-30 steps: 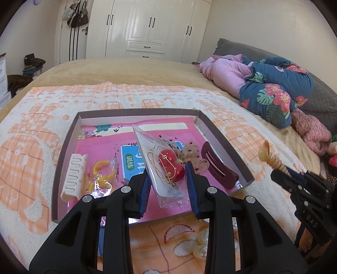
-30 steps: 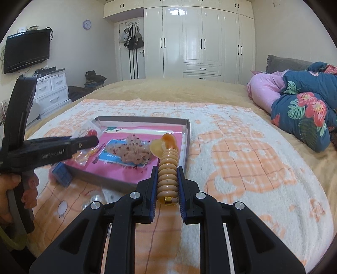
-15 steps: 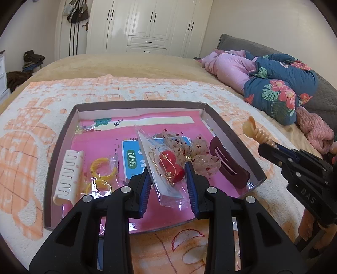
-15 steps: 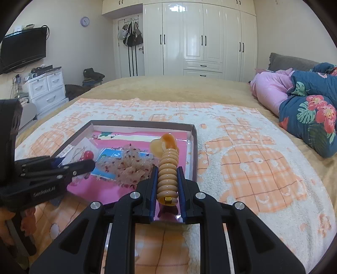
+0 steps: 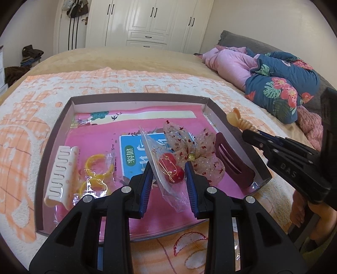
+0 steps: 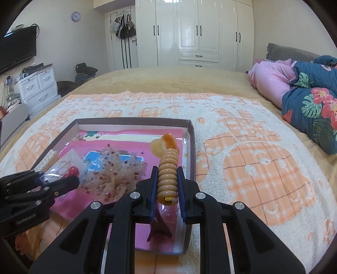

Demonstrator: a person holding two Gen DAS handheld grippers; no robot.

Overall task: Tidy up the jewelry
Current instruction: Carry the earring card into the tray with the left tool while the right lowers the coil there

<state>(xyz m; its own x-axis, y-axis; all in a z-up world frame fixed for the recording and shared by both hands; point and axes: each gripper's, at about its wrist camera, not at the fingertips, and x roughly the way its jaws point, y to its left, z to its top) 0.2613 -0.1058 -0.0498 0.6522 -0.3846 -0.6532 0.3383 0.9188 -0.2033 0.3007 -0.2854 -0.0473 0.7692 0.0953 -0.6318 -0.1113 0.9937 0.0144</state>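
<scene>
Our left gripper [image 5: 168, 168] pinches a clear packet of red earrings [image 5: 166, 168] above the tray [image 5: 134, 99]; only this view shows the white claw clip [image 5: 61, 175] inside at left. Our right gripper [image 6: 167, 185] clamps a ribbed amber clip [image 6: 167, 168] over the tray's near right corner.

**Bedroom surroundings around the bed**

An orange-and-white patterned blanket [image 6: 252, 168] is lying spread over a tan bed [image 6: 168, 80]. A pink quilt [image 6: 271, 82] and a blue floral quilt [image 6: 311, 109] are sitting bunched together at the bed's right side. White wardrobes [image 6: 195, 33] are standing along the far wall, with bags hanging on hooks [image 6: 123, 25] beside them. A white drawer chest [image 6: 38, 88] is standing under a wall-mounted television [image 6: 18, 49]. A round clock [image 6: 75, 16] is hanging high on the wall.
</scene>
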